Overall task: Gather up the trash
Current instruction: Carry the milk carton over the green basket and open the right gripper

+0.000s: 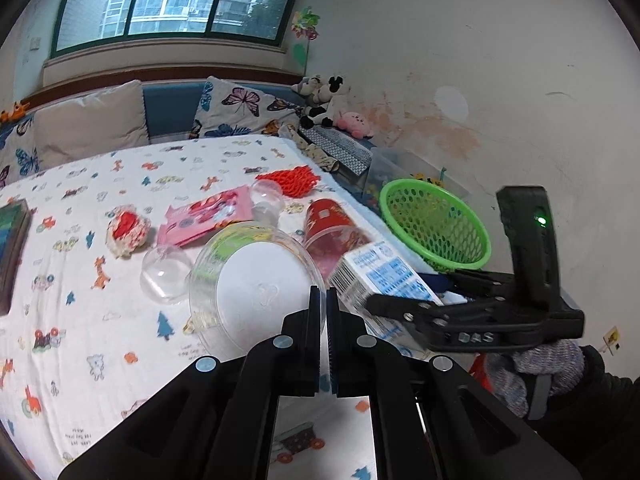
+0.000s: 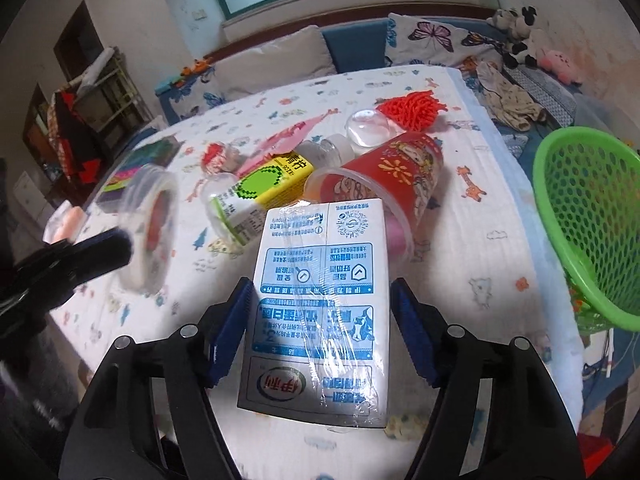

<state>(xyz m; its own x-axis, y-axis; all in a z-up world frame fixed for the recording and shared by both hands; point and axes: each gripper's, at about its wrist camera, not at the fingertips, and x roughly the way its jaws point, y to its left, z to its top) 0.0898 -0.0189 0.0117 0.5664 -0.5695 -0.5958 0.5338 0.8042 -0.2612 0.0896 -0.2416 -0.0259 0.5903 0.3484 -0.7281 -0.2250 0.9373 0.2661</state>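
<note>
My left gripper [image 1: 324, 300] is shut on the rim of a clear plastic tub [image 1: 256, 288] and holds it over the bed; the tub also shows blurred in the right wrist view [image 2: 150, 232]. My right gripper [image 2: 320, 312] is shut on a white and blue milk carton [image 2: 320, 312], which also shows in the left wrist view [image 1: 380, 276]. A red cup [image 2: 384, 176] lies on its side behind the carton. A yellow-green drink box [image 2: 264, 192], a clear dome [image 2: 366, 128], a pink wrapper [image 1: 204, 216] and red netting [image 1: 296, 180] lie on the bed.
A green mesh basket [image 2: 592, 216] stands off the bed's right edge. Pillows [image 1: 88, 120] and plush toys [image 1: 324, 104] line the far end by the window. A book [image 1: 12, 248] lies at the left edge.
</note>
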